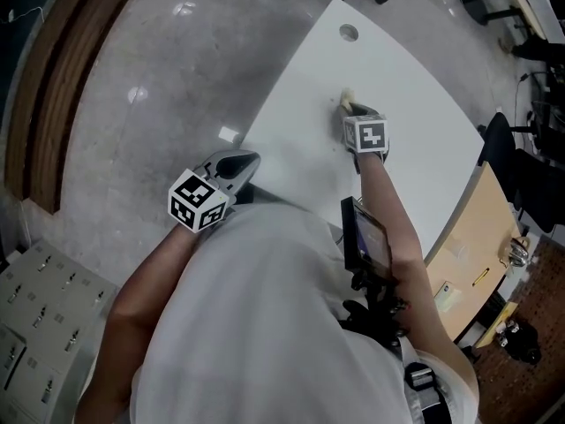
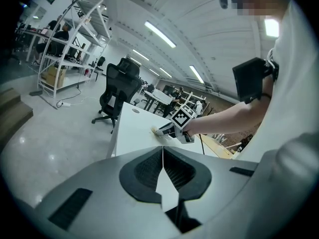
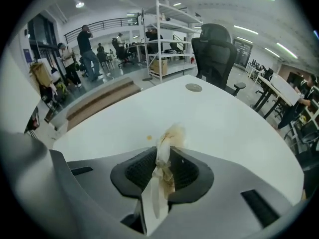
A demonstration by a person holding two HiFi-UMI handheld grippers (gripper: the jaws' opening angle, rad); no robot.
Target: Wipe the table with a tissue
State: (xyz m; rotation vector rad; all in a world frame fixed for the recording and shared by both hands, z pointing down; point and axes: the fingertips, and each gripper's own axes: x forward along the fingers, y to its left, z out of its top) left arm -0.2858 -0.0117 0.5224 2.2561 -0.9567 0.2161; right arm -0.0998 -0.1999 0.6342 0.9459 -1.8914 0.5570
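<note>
While the right gripper (image 3: 164,153) pinches a thin, stained tissue (image 3: 170,136), left gripper (image 2: 162,156) closed and empty, dragging over the orange spot (image 3: 148,138) on the table (image 3: 224,121) may smear it.

This is a large open-plan office or lab workroom. The white desk (image 1: 397,104) has a round cable hole (image 1: 349,33) near its far corner, a black swivel office chair (image 3: 214,54) stands at its far edge, and more desks (image 3: 281,88) with chairs run off to the right. Around it are a polished concrete floor (image 1: 177,87), long strip lights (image 2: 159,34) on a high ceiling, white metal shelving racks (image 3: 167,39) holding boxes, a low wooden stepped platform (image 3: 99,101), grey lockers (image 1: 44,325) and several people standing (image 3: 89,49) in the background.
</note>
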